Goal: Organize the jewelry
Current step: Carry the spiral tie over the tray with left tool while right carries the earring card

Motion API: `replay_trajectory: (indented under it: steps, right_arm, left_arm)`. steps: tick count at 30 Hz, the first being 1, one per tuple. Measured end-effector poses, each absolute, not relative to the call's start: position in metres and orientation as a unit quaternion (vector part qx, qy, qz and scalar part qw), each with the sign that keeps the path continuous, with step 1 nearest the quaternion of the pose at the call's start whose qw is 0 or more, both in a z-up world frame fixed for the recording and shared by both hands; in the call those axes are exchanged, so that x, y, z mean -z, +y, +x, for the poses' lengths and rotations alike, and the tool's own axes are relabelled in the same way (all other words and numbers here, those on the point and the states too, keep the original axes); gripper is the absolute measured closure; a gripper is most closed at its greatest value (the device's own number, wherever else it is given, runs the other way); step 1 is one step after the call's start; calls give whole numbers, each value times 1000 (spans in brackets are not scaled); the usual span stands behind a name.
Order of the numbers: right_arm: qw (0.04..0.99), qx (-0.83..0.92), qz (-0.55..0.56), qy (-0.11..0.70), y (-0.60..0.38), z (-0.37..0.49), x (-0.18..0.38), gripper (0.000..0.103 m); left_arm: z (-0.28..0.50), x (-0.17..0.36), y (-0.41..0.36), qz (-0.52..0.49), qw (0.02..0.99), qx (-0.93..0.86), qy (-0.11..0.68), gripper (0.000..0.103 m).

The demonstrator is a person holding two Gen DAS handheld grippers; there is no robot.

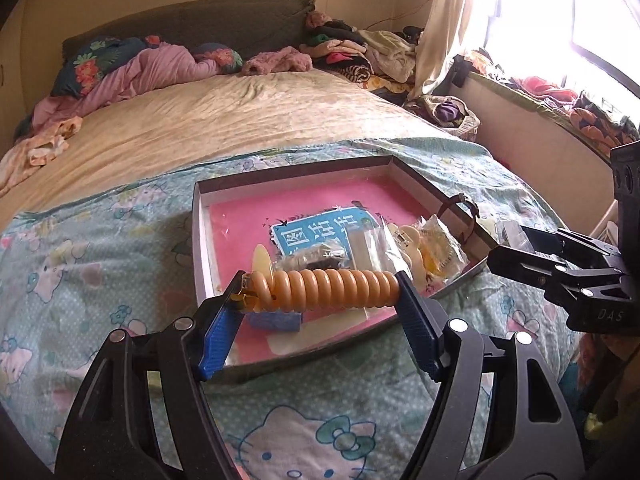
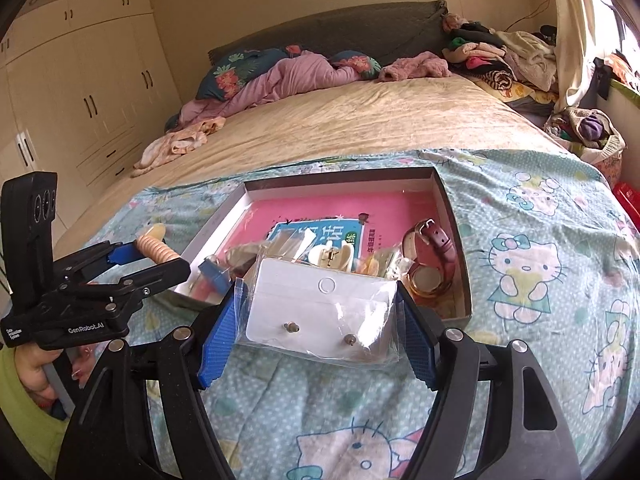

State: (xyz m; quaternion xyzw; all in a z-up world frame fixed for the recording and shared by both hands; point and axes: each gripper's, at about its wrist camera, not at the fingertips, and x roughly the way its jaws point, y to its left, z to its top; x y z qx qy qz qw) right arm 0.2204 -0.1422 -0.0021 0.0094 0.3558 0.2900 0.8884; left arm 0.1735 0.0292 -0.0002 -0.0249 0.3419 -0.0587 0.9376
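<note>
My left gripper (image 1: pixel 320 290) is shut on an orange spiral hair tie (image 1: pixel 326 290), held above the near edge of a shallow box (image 1: pixel 198 224) with a pink floor. My right gripper (image 2: pixel 318 312) is shut on a clear bag with a white earring card (image 2: pixel 320 306), held just in front of the same box (image 2: pixel 444 196). Inside the box lie a blue card (image 2: pixel 320 236), a cream hair claw (image 2: pixel 332 258), a pink-strapped watch (image 2: pixel 434 246), a blue block (image 2: pixel 214 274) and small plastic bags. The right gripper also shows in the left wrist view (image 1: pixel 520 248), the left one in the right wrist view (image 2: pixel 152 258).
The box sits on a Hello Kitty quilt (image 2: pixel 540 248) at the foot of a bed. Pink bedding (image 1: pixel 152 68) and piled clothes (image 1: pixel 360 52) lie at the head. A wardrobe (image 2: pixel 88 92) stands left, a curtain (image 1: pixel 444 20) and window ledge right.
</note>
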Motion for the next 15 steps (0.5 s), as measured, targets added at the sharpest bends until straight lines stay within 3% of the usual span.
replay_trajectory:
  steps: [15]
  right_arm:
    - [891,-282,-4,356,-135,246,4,32]
  left_arm:
    - [197,17,24,-30,932,56,358,39]
